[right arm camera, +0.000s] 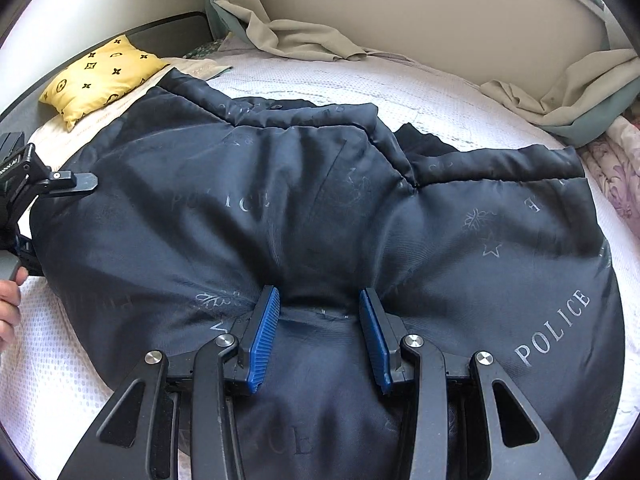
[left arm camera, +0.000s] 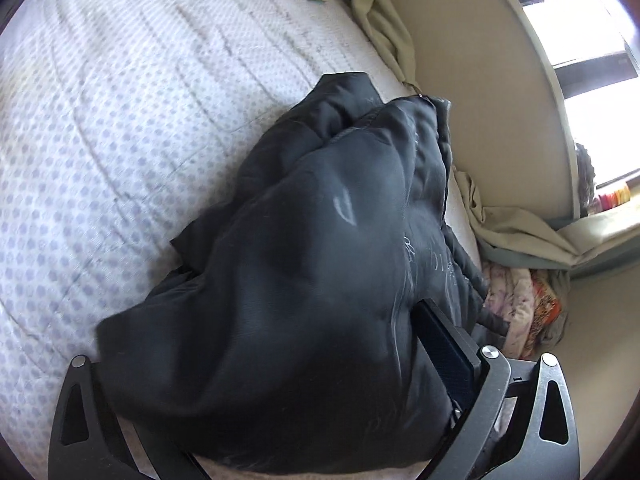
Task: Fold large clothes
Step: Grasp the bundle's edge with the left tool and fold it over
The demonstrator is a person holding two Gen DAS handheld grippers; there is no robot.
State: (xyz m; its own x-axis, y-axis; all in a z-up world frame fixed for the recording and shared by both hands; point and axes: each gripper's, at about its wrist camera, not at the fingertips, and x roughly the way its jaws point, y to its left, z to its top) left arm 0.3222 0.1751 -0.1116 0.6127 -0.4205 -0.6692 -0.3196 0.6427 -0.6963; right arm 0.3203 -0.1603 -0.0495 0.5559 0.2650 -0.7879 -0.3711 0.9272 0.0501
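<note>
While the dark jacket (right arm camera: pixel 320 208) covers the white dotted bed (right arm camera: pixel 440 92), a yellow pillow (right arm camera: pixel 100 76) sits upper left; the right hand-held gripper (right arm camera: pixel 320 320) pinches jacket fabric, and the left hand-held gripper (left arm camera: pixel 420 320) is buried in it, its state unclear.

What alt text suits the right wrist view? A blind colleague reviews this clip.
A dark padded jacket printed with POLICE lies spread on a white bed, a fold of it bunched between the blue pads of the right gripper. A yellow pillow sits at upper left.
</note>
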